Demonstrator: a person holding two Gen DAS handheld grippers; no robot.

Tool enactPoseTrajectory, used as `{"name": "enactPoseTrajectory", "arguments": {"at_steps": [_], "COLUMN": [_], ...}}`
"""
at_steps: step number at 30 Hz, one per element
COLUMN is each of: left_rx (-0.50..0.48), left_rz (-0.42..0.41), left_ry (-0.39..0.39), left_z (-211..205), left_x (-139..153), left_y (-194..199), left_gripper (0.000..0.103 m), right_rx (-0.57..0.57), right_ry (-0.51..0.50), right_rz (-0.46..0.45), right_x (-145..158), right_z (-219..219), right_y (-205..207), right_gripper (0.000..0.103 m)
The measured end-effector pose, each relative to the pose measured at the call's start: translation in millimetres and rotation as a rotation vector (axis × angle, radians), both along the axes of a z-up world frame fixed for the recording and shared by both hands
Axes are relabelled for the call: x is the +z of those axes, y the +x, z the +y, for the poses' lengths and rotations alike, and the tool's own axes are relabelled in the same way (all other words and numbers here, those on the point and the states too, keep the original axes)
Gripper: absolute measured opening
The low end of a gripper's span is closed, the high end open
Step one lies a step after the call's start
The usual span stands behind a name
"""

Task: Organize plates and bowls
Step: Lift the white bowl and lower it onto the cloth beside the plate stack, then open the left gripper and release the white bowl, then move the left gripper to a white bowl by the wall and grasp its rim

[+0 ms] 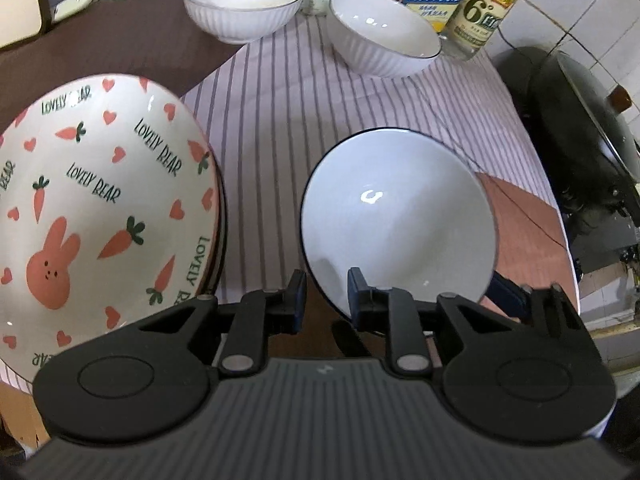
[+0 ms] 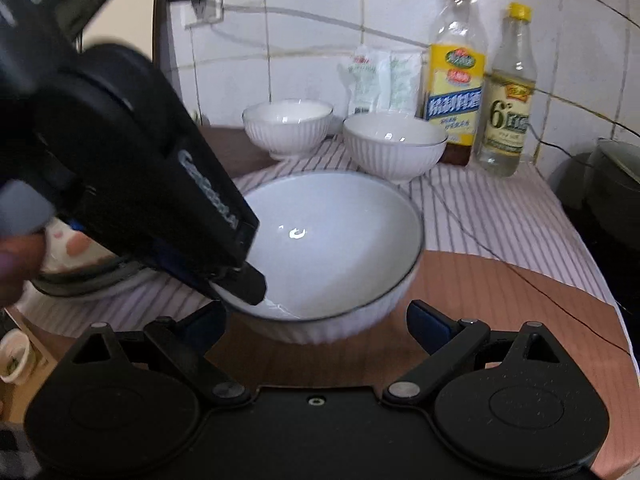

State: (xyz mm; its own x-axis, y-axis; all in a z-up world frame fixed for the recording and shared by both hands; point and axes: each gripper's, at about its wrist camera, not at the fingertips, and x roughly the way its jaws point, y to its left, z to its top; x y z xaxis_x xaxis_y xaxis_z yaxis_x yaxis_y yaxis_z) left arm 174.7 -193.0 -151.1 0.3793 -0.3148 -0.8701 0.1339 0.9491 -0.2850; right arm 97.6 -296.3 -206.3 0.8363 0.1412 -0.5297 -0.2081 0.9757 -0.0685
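A plain white bowl [image 1: 400, 216] [image 2: 332, 240] with a dark rim rests on the table, half on the striped cloth and half on a brown mat. My left gripper [image 1: 326, 292] [image 2: 250, 284] straddles its near-left rim, one finger outside and one inside. The jaws stand narrowly apart, and a strip of white shows between the rim and the inner pad. My right gripper [image 2: 318, 322] is wide open just in front of the bowl, holding nothing. A deep plate printed with carrots and rabbits [image 1: 100, 208] [image 2: 72, 256] lies to the left on top of other dishes.
Two white ribbed bowls [image 1: 244, 0] [image 1: 384, 36] stand at the back of the striped cloth [image 1: 288, 128], with bottles [image 2: 456, 68] behind them against the tiled wall. A dark wok [image 1: 580, 132] sits off the table's right edge. A paper cup [image 2: 14, 356] is at the lower left.
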Motion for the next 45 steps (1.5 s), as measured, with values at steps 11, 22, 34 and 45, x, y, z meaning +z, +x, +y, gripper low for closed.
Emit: {"name": "enactPoseTrajectory", "arguments": {"at_steps": [11, 22, 34, 45], "left_rx": [-0.011, -0.016, -0.039, -0.067], "left_rz": [-0.094, -0.186, -0.268, -0.278], "left_ry": [0.009, 0.046, 0.081, -0.005], "left_z": [4.0, 25.9, 36.9, 33.4], "left_x": [22.3, 58.7, 98.3, 98.2], "left_y": [-25.2, -38.9, -43.1, 28.9], "left_gripper": [0.021, 0.021, 0.022, 0.032], "right_rx": [-0.033, -0.086, -0.135, -0.214], "right_ry": [0.098, 0.232, 0.353, 0.588], "right_rz": [-0.056, -0.041, -0.014, 0.021], "right_x": [18.0, 48.4, 83.2, 104.4], "right_z": [-26.5, -35.4, -38.1, -75.8], "right_y": [-25.6, -20.4, 7.0, 63.8], "right_gripper": [0.095, 0.092, 0.088, 0.087]}}
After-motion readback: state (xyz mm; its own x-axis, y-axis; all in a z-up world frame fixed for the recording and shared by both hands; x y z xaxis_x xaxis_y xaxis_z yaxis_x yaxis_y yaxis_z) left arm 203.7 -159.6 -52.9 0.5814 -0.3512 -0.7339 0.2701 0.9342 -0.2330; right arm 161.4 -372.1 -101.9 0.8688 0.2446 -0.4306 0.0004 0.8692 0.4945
